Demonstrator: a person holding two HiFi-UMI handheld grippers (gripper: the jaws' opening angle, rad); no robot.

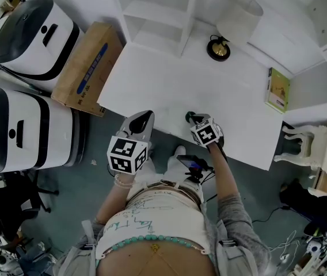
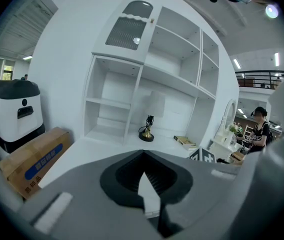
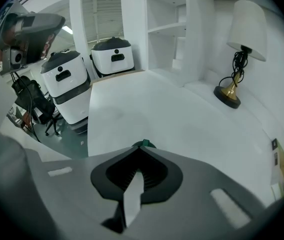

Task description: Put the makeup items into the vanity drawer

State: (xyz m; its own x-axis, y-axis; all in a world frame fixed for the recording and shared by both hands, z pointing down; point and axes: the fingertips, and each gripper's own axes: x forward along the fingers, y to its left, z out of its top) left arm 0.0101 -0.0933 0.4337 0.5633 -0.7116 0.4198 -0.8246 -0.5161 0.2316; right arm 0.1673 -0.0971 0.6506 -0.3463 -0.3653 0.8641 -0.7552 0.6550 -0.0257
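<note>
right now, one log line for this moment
left gripper: shut, empty | right gripper: shut, green item just ahead | both at desk front edge

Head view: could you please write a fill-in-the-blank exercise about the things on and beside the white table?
1. The lamp on the table has a base of ____ colour.
2. In the head view, the cardboard box lies at the table's ____ side.
3. The tongs of the left gripper and of the right gripper are both ____, not open.

Missing words: gold; left; shut
</note>
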